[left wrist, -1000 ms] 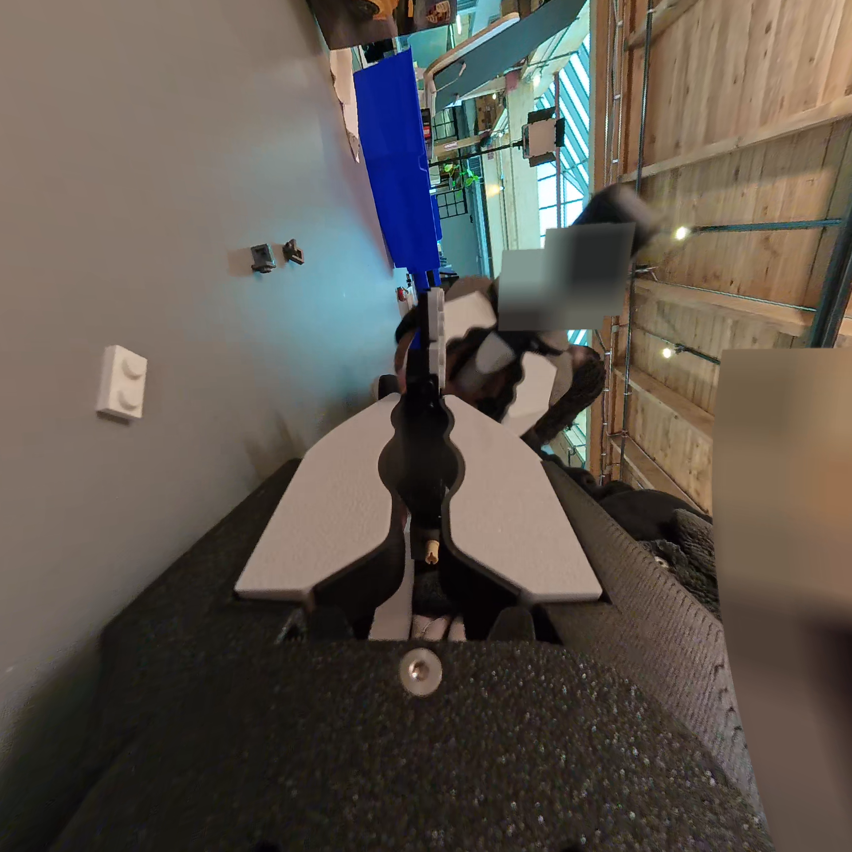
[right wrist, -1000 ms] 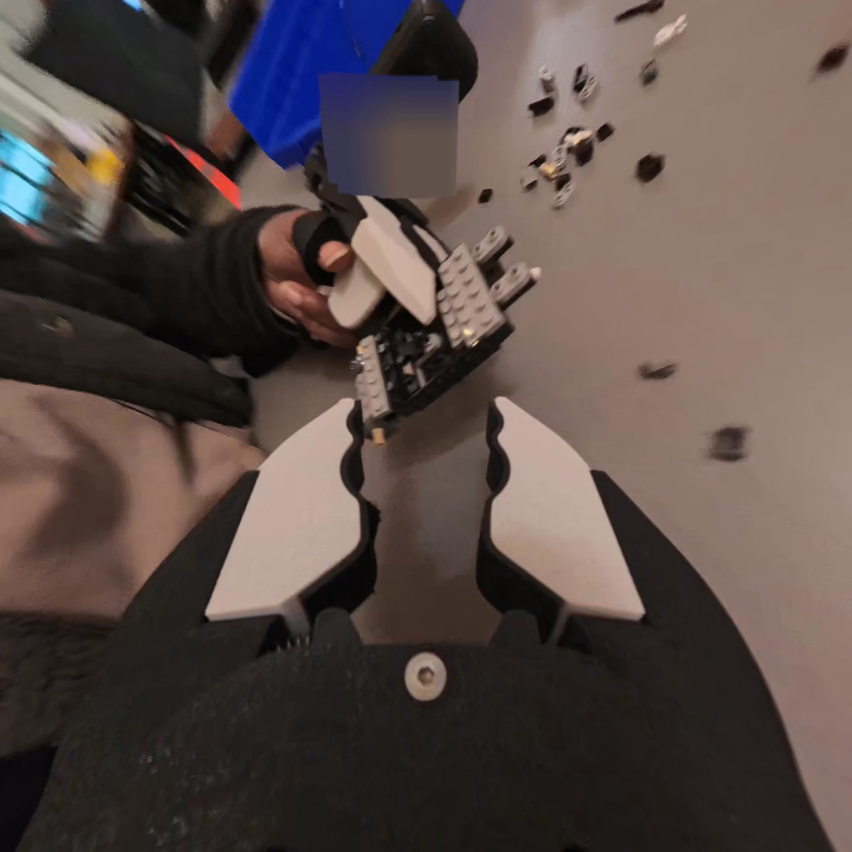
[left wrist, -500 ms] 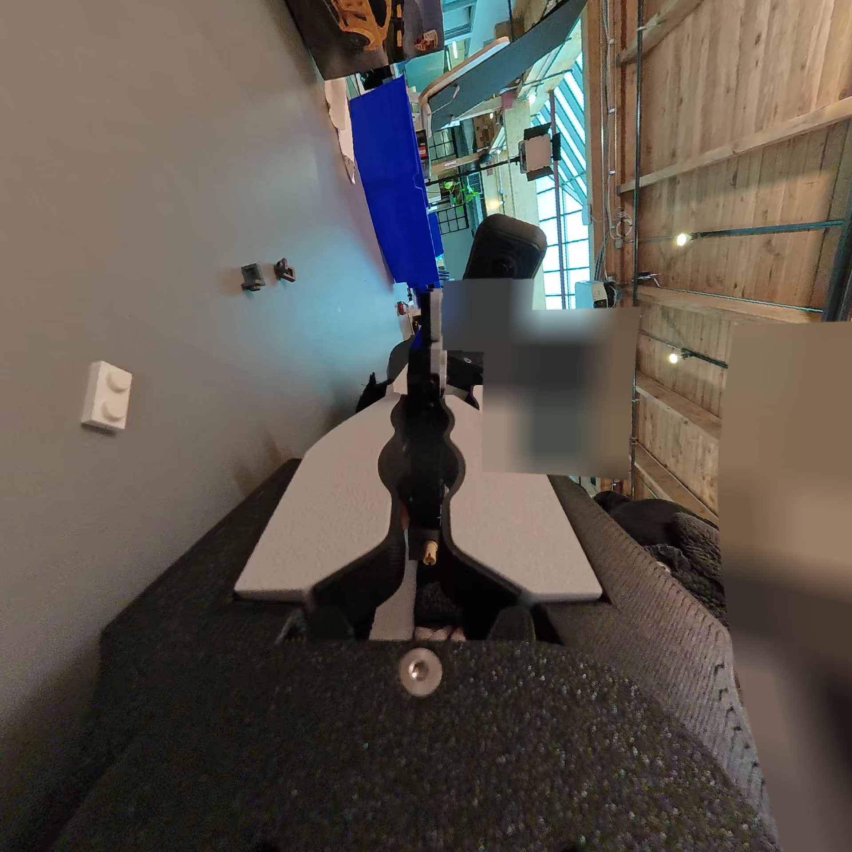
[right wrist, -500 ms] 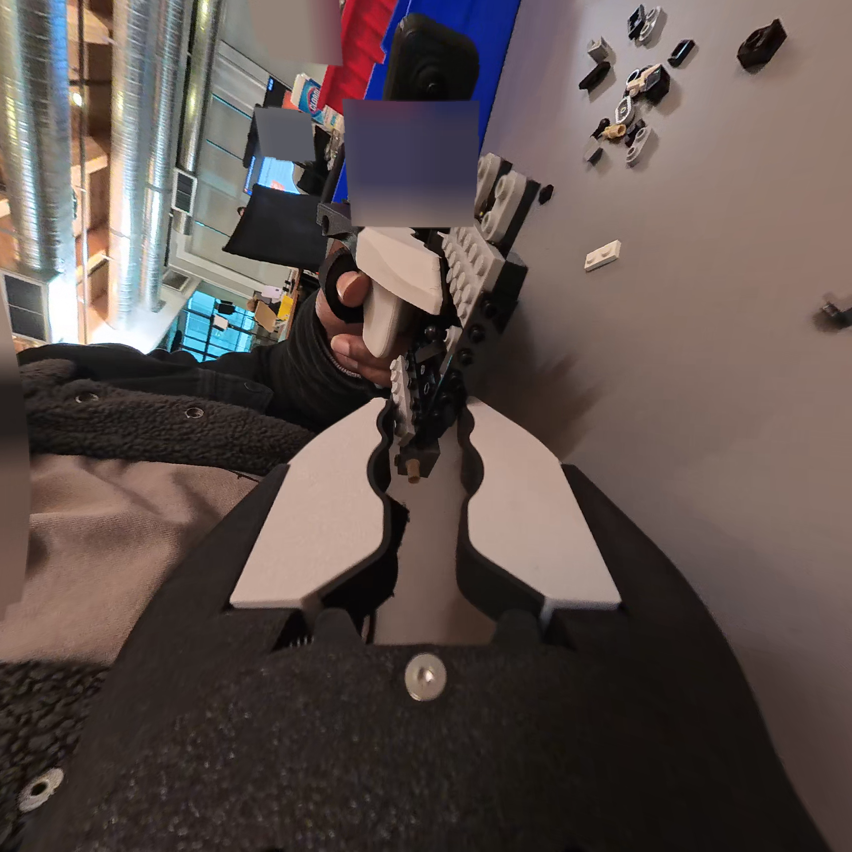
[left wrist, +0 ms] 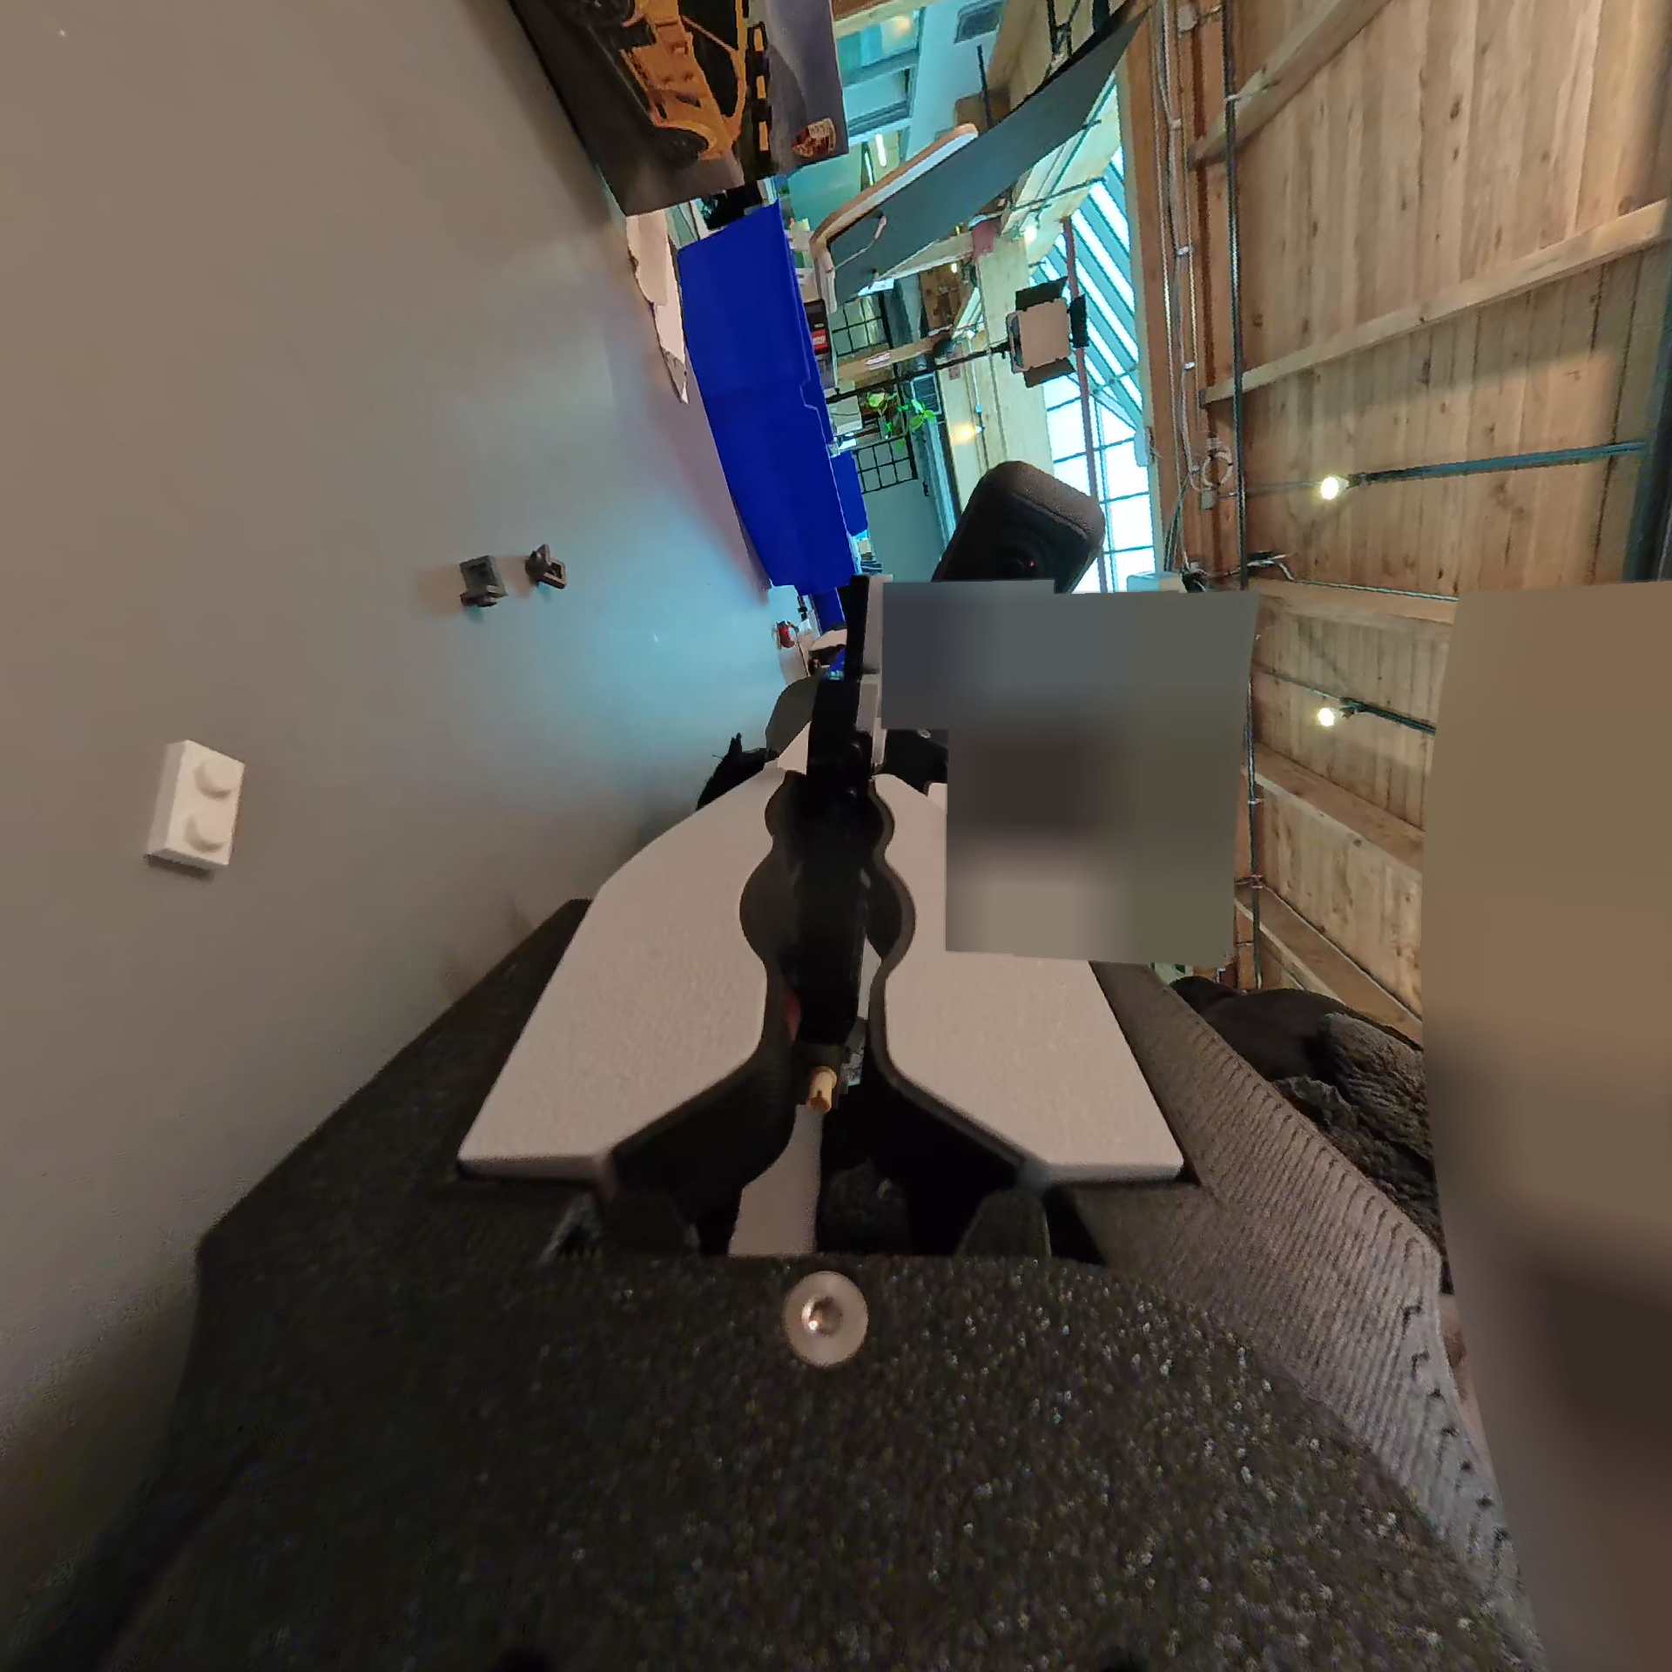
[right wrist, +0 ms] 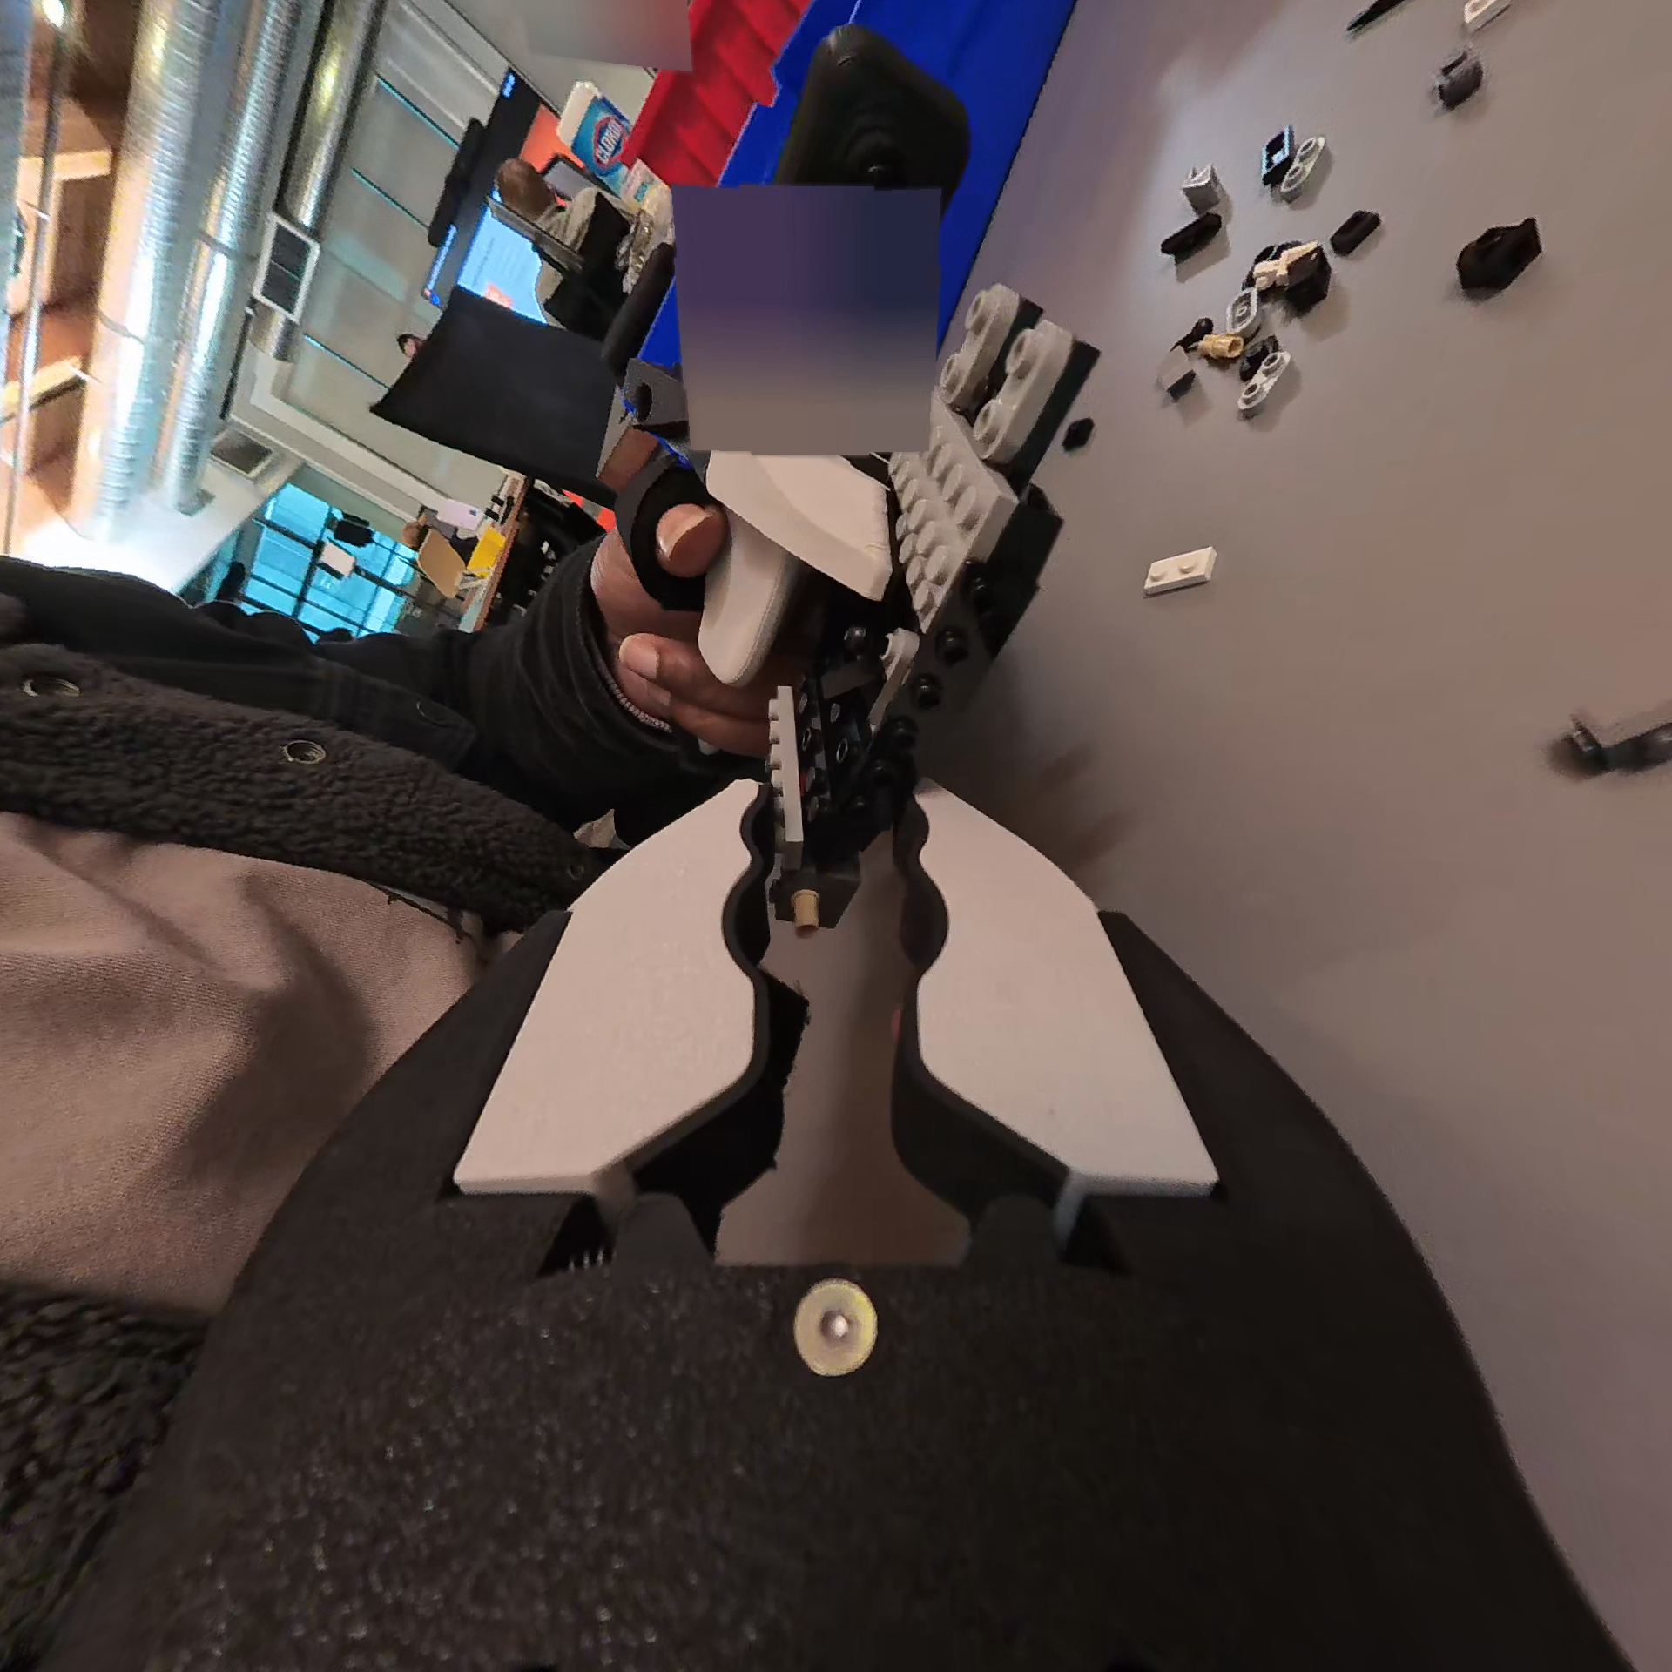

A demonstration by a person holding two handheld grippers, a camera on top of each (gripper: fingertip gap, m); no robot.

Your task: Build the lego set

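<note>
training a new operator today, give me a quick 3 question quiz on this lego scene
1. True or false: the left gripper is shut on the lego assembly.
2. The right gripper has its jaws: A) shut tight with no gap, B) apart, with the assembly's lower end between them, C) out of view.
3. What loose piece lies on the grey table to the left in the left wrist view?

Key:
1. True.
2. B.
3. A white two-stud plate.
</note>
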